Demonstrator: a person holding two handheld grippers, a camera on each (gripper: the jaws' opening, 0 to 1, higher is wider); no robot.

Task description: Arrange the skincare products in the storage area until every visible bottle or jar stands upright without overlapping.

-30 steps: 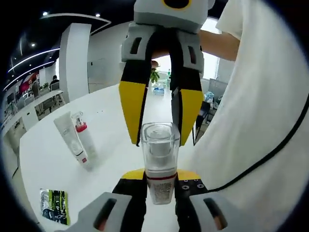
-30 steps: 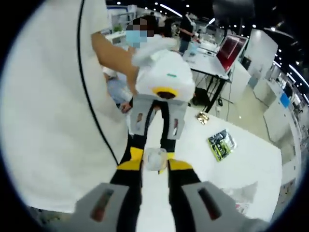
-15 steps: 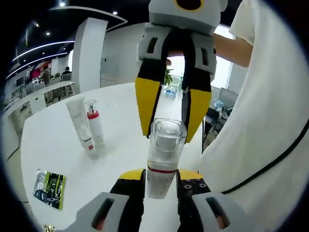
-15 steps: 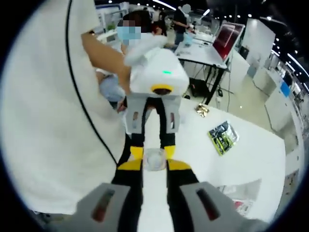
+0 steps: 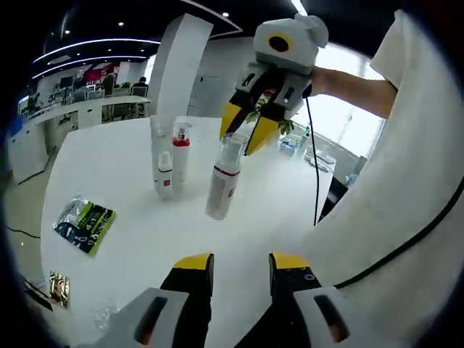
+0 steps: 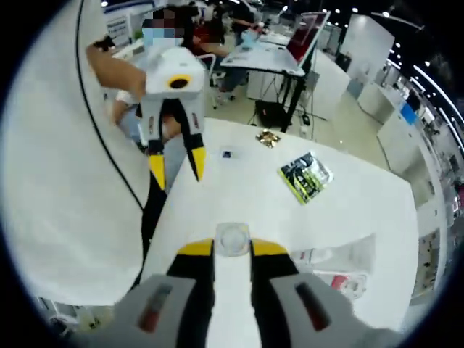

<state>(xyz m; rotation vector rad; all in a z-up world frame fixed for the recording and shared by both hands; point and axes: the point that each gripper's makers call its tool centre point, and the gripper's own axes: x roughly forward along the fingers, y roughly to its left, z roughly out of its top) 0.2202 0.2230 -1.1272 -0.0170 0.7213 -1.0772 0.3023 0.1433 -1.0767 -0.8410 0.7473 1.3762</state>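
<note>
A white bottle (image 5: 220,190) with a red band and a clear cap (image 6: 233,238) hangs tilted over the white table (image 5: 138,254), its base close to the surface. My right gripper (image 5: 245,134) is shut on its cap, which sits between the yellow tips of the right gripper (image 6: 233,249). Back from the bottle, my left gripper (image 5: 242,262) is open and holds nothing. The right gripper view shows the left gripper (image 6: 177,170) with its jaws spread. A white tube (image 5: 163,165) and a red-collared pump bottle (image 5: 180,148) stand side by side to the left.
A green sachet (image 5: 83,223) lies near the table's edge, with a gold wrapper (image 5: 54,286) beyond it. The right gripper view also has the sachet (image 6: 306,176) and the wrapper (image 6: 268,138). A person in a white shirt (image 5: 406,188) stands close at the table's side.
My left gripper has let go of the bottle's body and drawn well back, now open. The right gripper keeps hold of the cap.
</note>
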